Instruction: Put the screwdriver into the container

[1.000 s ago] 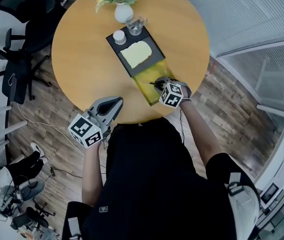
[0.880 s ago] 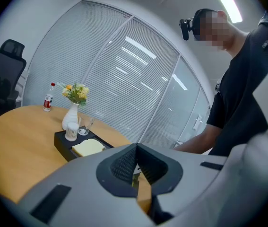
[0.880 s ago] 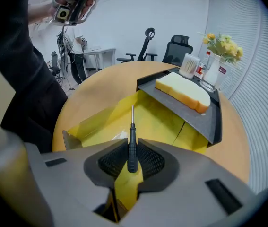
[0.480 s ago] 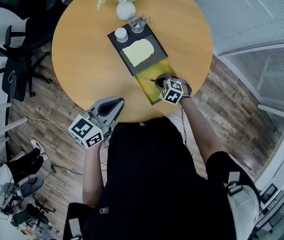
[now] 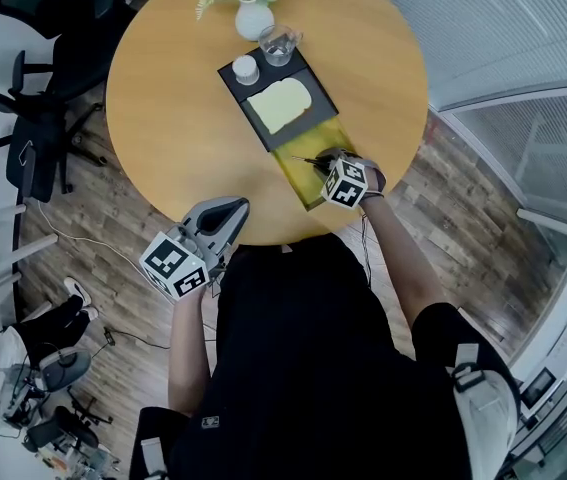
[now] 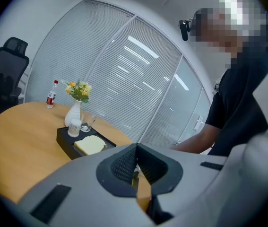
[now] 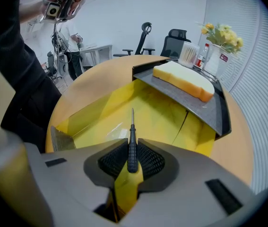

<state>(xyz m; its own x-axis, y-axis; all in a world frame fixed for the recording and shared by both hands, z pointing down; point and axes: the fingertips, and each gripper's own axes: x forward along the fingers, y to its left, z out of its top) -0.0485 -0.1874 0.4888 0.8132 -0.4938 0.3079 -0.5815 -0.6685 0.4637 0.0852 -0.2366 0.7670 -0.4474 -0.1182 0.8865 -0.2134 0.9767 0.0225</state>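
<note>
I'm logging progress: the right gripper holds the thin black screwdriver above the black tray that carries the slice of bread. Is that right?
Not quite. The right gripper does hold the thin black screwdriver, but above the clear yellow plastic container, not the black tray. The right gripper view shows this.

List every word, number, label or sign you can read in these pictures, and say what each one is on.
No text here can be read.
Label on the bottle: red and white, print too small to read.
Small red sticker on the vase: too blurred to read.
The cube on the left gripper and the cube on the right gripper: black-and-white square markers only, no letters or numbers.
</note>
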